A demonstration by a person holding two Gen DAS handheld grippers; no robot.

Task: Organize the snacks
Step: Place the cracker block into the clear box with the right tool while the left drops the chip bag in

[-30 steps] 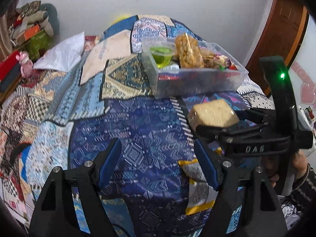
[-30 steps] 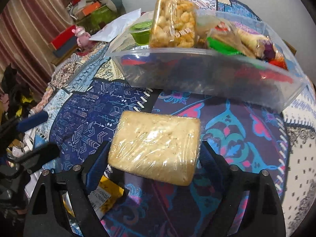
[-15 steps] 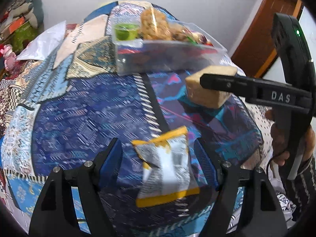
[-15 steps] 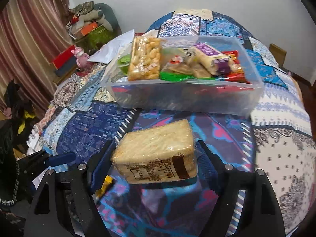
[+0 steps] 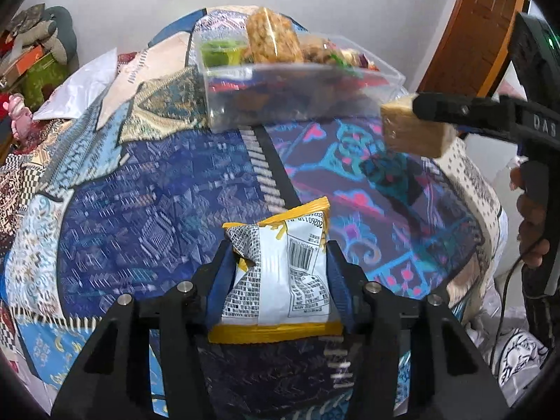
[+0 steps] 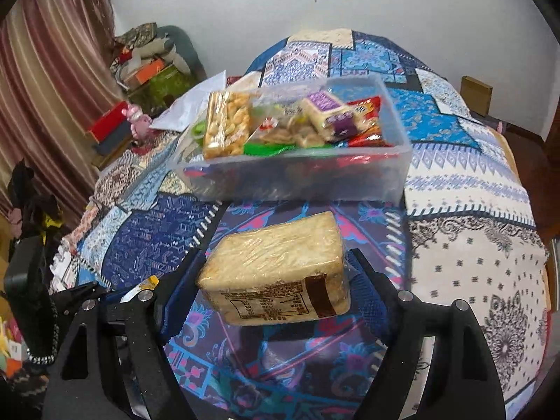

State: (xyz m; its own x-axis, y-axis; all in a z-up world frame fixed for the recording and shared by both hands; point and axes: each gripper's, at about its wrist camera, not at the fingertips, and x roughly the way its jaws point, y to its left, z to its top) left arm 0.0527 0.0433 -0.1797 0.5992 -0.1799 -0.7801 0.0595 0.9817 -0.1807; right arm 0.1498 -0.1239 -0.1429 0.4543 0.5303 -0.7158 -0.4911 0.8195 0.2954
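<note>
My left gripper (image 5: 280,255) is shut on a white and yellow snack packet (image 5: 280,273), low over the patterned bedspread. My right gripper (image 6: 276,262) is shut on a plastic-wrapped tan cake block (image 6: 276,276) and holds it above the bed, short of the clear plastic bin (image 6: 392,161). In the left wrist view the cake block (image 5: 413,133) hangs at the right, just right of the bin (image 5: 280,105). The bin holds several snacks, among them a puffed snack pack (image 6: 227,126), a purple-labelled bar (image 6: 329,115) and a green cup (image 5: 220,50).
The patterned bedspread (image 6: 472,245) covers the whole bed. A white pillow (image 5: 80,87) lies at the far left. Boxes and soft toys (image 6: 147,63) pile by the curtain on the left. A wooden door (image 5: 483,24) stands at the right.
My left gripper has closed on the snack packet. My right gripper has lifted the cake block higher and nearer the bin.
</note>
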